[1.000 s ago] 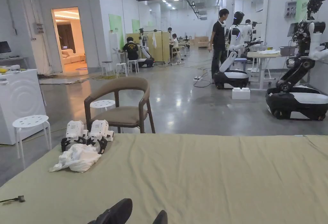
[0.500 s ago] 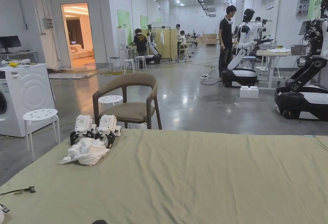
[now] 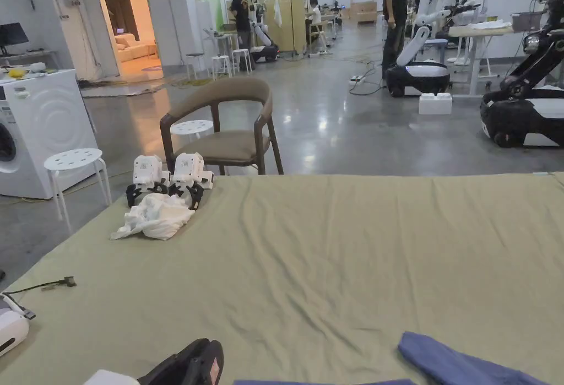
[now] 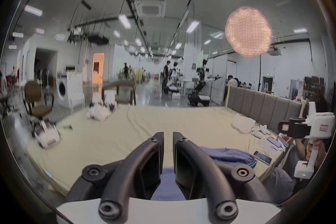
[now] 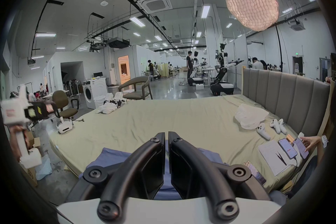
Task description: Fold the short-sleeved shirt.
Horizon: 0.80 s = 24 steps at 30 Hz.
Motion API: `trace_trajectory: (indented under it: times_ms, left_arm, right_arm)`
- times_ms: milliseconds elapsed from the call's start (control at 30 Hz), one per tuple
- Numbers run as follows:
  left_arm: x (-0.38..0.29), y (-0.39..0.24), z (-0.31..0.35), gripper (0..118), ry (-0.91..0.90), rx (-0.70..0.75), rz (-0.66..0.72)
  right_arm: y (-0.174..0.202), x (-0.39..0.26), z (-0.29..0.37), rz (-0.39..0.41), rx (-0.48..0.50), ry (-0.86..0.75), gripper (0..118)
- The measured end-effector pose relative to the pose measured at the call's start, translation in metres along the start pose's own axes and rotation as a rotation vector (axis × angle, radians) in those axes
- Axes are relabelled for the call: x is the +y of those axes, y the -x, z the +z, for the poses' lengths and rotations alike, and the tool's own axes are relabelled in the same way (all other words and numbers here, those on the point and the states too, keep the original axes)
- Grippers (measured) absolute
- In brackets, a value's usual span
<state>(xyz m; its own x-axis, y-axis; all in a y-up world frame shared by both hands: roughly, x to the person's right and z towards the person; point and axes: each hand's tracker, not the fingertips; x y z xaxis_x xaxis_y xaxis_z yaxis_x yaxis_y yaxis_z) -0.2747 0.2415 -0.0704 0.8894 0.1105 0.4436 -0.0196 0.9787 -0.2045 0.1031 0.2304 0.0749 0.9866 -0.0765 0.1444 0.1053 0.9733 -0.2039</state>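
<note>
The blue short-sleeved shirt (image 3: pixel 457 364) lies crumpled on the near edge of the green bed sheet (image 3: pixel 352 259). In the left gripper view, my left gripper (image 4: pixel 168 134) has its jaws drawn close together, with blue shirt fabric (image 4: pixel 168 184) pinched between the pads. The rest of the shirt (image 4: pixel 231 155) is heaped to its right. In the right gripper view, my right gripper (image 5: pixel 166 133) is likewise shut, with blue shirt fabric (image 5: pixel 112 157) under and between its jaws. The left gripper (image 3: pixel 193 361) also shows at the bottom edge of the head view.
A white cloth pile (image 3: pixel 154 218) and two spare grippers (image 3: pixel 168 174) sit at the bed's far left, by a wooden chair (image 3: pixel 226 121). A headset (image 3: pixel 8 328) and cable (image 3: pixel 49 284) lie on the left edge. Phones, papers, controllers (image 5: pixel 272 128) and someone's hand (image 5: pixel 311 142) are by the headboard (image 5: pixel 283 93).
The head camera has tilted down. The blue shirt and the left gripper now show at the bottom edge of the head view. Things at the bed's far side have not moved.
</note>
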Motion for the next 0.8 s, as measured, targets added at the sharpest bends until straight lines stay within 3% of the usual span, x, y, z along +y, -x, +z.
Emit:
trace_trajectory:
  times_ms: [67,133,367,433,567,600,633,700,800]
  left_arm:
    - [-0.021,0.021,-0.037,28,0.131,0.007,0.091]
    - [-0.047,0.045,-0.081,65,0.286,0.01,0.169]
    - [-0.117,0.092,-0.218,69,0.5,0.103,0.254]
    - [-0.134,0.096,-0.25,62,0.552,0.138,0.248]
    - [-0.164,0.101,-0.291,36,0.681,0.177,0.259]
    - [-0.167,0.098,-0.294,26,0.677,0.194,0.243]
    - [-0.164,0.092,-0.289,5,0.625,0.188,0.19]
    - [-0.164,0.082,-0.294,2,0.667,0.129,0.136]
    - [-0.17,0.064,-0.297,2,0.692,0.192,0.026]
  right_arm:
    - [-0.002,-0.005,-0.002,0.003,-0.001,0.025,2]
    - [-0.006,-0.011,-0.003,0.019,-0.011,0.052,2]
    - [-0.027,-0.032,-0.012,-0.012,-0.071,0.158,2]
    - [-0.034,-0.037,-0.013,-0.014,-0.092,0.186,2]
    - [-0.047,-0.048,-0.016,-0.054,-0.134,0.248,2]
    - [-0.05,-0.051,-0.018,-0.064,-0.14,0.262,2]
    - [-0.051,-0.053,-0.019,-0.066,-0.148,0.268,2]
    - [-0.053,-0.058,-0.021,-0.068,-0.157,0.28,2]
    - [-0.055,-0.062,-0.035,-0.083,-0.147,0.312,2]
